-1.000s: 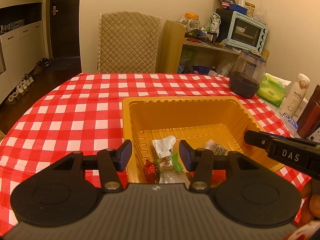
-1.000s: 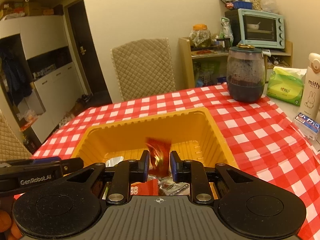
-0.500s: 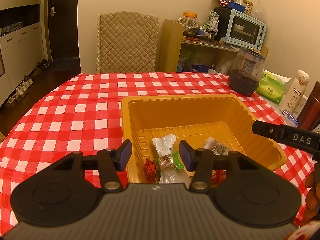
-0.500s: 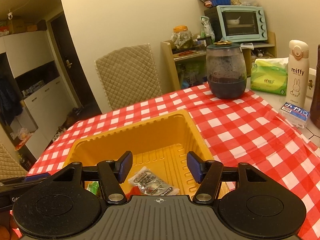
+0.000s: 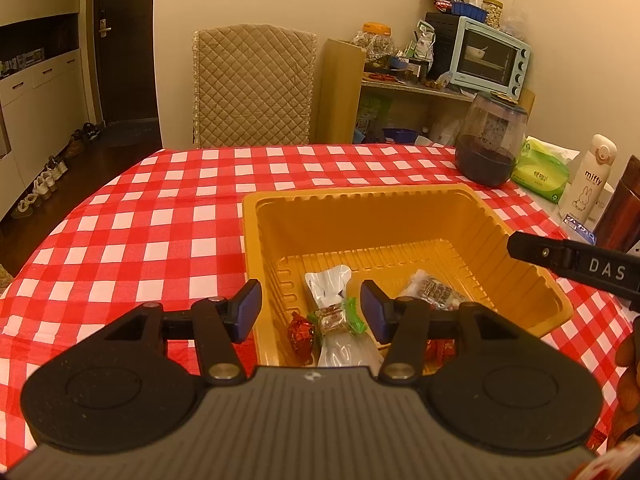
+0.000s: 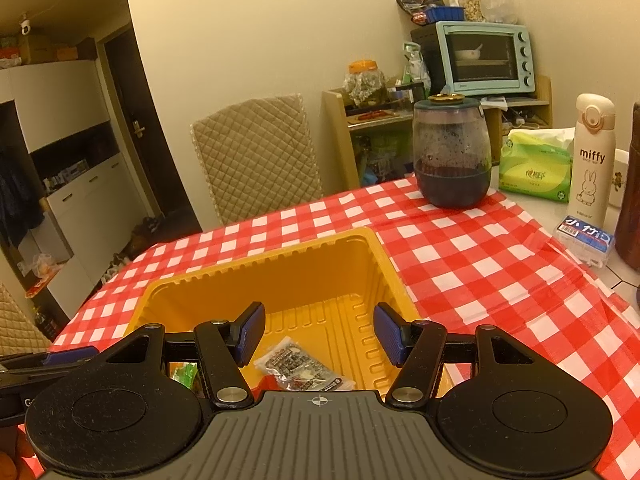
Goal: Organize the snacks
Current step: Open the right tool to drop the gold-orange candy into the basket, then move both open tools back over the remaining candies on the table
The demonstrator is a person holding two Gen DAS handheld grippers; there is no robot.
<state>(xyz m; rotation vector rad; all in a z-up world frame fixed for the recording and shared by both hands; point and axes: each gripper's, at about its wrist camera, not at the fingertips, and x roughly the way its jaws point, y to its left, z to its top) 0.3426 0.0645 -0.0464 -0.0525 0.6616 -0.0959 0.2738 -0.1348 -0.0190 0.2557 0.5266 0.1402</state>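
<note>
Two views: left wrist shows the left hand-held gripper (image 5: 311, 312), jaws opening and empty, above wrapped snacks (image 5: 334, 316) in the yellow tray (image 5: 360, 224); right wrist shows the right hand-held gripper (image 6: 319, 334) spread, empty, over a snack packet (image 6: 298, 366) in that tray on the checkered worktop (image 6: 460, 264).

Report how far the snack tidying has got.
Done: several wrapped snacks already lie in the yellow tray, among them a white packet, a red candy, a green-wrapped sweet and a printed packet. In hand: nothing; the left gripper has its jaws opening, the right gripper stands open, both empty over the tray. Left: no loose snacks show on the tablecloth.
</note>
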